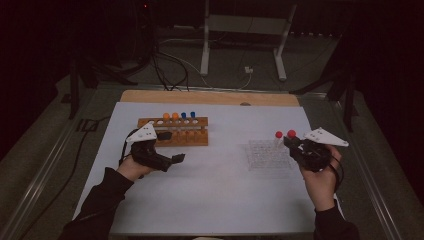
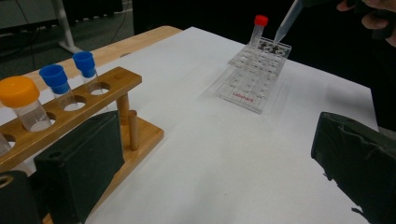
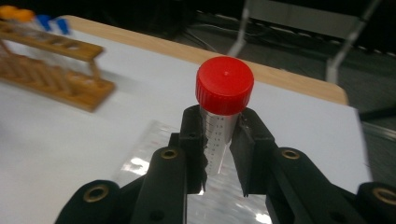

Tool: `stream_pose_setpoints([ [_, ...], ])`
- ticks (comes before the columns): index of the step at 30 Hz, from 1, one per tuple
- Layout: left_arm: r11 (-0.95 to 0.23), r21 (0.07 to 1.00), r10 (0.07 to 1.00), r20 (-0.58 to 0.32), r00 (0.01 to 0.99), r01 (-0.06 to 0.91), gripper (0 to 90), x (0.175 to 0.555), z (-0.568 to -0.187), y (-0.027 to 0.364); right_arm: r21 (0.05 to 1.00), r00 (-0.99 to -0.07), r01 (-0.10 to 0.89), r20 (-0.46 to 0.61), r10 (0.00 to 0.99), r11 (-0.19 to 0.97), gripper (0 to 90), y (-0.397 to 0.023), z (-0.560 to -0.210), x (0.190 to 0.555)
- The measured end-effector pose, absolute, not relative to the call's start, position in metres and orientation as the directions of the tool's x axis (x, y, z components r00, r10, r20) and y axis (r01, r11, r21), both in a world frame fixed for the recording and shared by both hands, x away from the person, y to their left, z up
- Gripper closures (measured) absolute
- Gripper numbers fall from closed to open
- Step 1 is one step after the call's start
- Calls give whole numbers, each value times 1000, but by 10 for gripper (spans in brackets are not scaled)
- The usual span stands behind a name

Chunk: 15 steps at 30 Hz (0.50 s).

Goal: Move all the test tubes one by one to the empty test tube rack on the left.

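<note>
My right gripper (image 3: 219, 126) is shut on a clear tube with a red cap (image 3: 224, 86), held upright with the cap above the jaws. In the left gripper view the tube's pointed tip (image 2: 284, 25) hangs just above the clear plastic rack (image 2: 252, 79). A second red-capped tube (image 2: 258, 30) stands in that rack. From above, the held tube (image 1: 291, 133) and the standing tube (image 1: 278, 134) are side by side over the clear rack (image 1: 267, 156). My left gripper (image 1: 171, 147) rests open beside the wooden rack (image 1: 175, 137), with nothing between its jaws.
The wooden rack (image 2: 88, 105) holds orange-capped (image 2: 21, 93) and blue-capped tubes (image 2: 55, 77), close to my left jaw. White paper (image 1: 210, 185) covers the table. A wooden table edge (image 1: 210, 97) lies at the back, with a metal stand (image 1: 245, 30) and cables beyond.
</note>
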<state>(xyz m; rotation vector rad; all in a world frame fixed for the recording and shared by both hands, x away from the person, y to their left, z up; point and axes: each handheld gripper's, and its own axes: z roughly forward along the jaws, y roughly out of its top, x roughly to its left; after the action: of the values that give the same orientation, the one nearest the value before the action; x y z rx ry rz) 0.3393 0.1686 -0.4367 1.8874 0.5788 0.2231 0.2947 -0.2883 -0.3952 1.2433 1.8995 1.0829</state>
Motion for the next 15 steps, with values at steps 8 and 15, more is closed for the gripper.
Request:
stream_pose_setpoints([
  [8, -294, 914, 477, -115, 872, 281, 32, 337, -435, 164, 878, -478, 405, -37, 877, 257, 745, -257, -397, 292],
  [15, -306, 911, 462, -111, 880, 276, 32, 335, -433, 158, 868, -549, 401, -27, 835, 292, 746, -235, -406, 292],
])
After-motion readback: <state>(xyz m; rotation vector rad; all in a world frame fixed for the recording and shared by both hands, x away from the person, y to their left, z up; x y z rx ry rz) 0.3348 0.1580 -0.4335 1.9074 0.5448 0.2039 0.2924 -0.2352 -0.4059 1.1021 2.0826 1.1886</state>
